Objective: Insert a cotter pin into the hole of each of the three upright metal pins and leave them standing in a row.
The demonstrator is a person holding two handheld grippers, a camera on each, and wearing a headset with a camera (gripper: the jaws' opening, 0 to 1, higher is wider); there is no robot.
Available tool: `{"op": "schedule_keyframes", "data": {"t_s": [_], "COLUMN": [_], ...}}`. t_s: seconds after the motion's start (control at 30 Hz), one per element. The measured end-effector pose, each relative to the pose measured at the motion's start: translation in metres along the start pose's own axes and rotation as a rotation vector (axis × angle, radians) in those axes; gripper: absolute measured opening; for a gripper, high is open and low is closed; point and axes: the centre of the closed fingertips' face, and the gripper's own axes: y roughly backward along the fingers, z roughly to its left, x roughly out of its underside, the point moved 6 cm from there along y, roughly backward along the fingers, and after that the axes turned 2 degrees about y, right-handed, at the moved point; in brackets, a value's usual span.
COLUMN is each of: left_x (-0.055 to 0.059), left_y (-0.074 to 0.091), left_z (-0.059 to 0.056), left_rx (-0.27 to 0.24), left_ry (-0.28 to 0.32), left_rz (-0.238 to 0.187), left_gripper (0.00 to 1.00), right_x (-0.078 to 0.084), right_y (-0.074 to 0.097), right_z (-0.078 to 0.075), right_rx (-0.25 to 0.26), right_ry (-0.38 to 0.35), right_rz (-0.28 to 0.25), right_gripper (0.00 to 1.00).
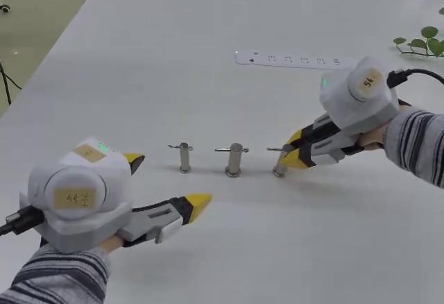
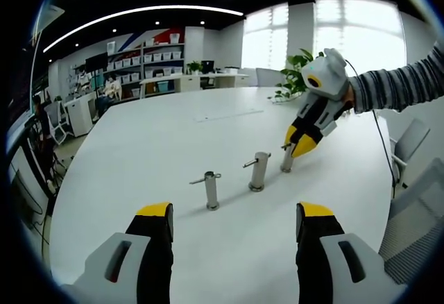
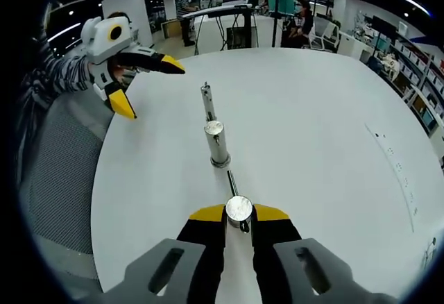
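Right gripper view: metal pin [image 3: 239, 209] between right hand-held gripper's [image 3: 239, 216] jaws

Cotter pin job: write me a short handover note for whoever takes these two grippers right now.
Left gripper: jaws open, holding nothing, low over the table in front of the row.
Right gripper: jaws shut on the right-end pin.
Things: the left-end pin, middle pin and right-end pin stand upright in a line.
Done: a cotter pin crosses the left-end pin and another crosses the middle pin. A third cotter pin appears to be through the right-end pin.
Left: check that third one is seated, then release the pin so it stands.
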Motion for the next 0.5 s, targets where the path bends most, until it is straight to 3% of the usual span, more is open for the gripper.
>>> {"op": "schedule_keyframes", "data": {"t_s": [0.5], "left_x": [0.001], "left_y": [-0.0008], "left_z": [0.0001], "left_rx": [0.007], "left_ry": [-0.01], "left_rz": [0.007], "left_gripper": [0.72], "right_x": [0.0002], "right_y": [-0.0007], "right_z": [-0.0004], "right_rx": [-0.011], "right_ry": [0.035], "right_rz": [-0.015], "right_gripper": [0.09]}}
